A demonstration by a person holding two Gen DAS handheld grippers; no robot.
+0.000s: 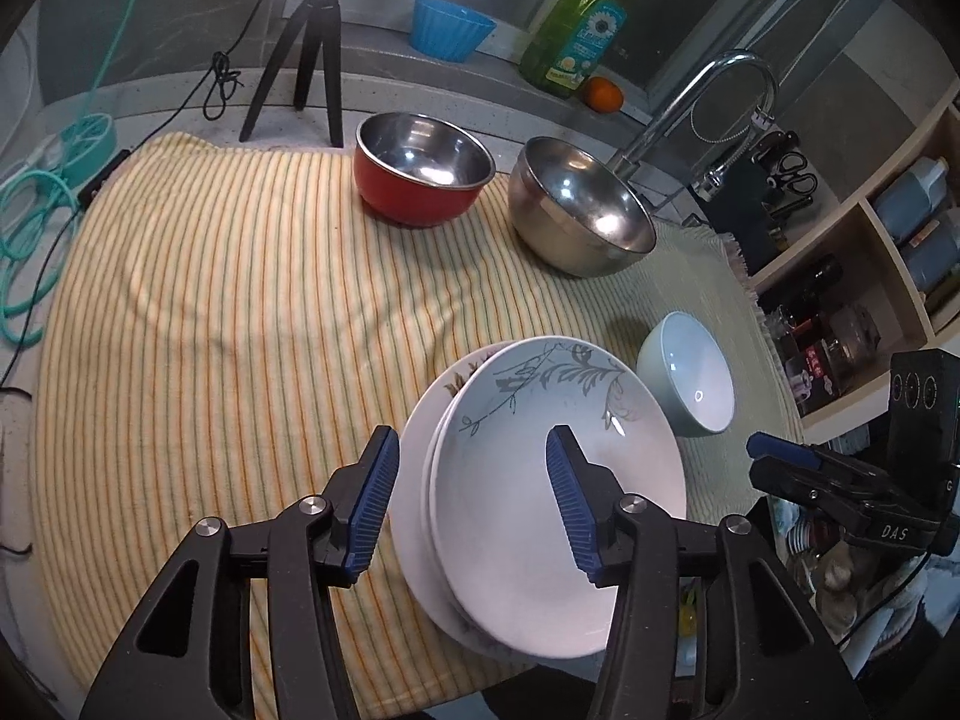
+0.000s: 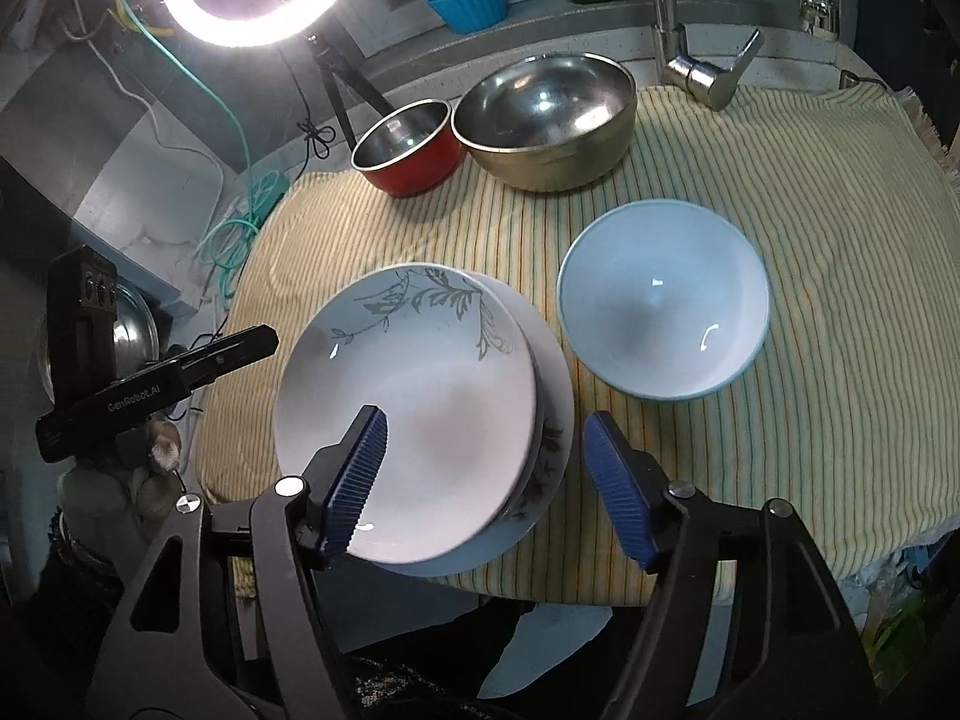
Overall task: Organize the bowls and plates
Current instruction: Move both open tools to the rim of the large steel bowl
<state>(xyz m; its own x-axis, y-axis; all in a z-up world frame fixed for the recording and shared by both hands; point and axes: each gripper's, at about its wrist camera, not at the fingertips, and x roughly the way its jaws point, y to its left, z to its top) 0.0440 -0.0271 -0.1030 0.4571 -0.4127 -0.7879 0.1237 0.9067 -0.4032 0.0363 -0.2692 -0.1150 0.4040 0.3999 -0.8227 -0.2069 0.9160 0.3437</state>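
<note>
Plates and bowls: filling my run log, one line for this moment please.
plates: stacked | bowls: three, apart | left gripper: open | right gripper: open

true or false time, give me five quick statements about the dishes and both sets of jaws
1. Two plates are stacked on the striped towel. True.
2. The red bowl sits inside the steel bowl. False: they stand side by side.
3. The left gripper has its jaws open. True.
4. The right gripper is shut on the light blue bowl. False: open, holding nothing.
5. The light blue bowl is upside down. False: upright.
</note>
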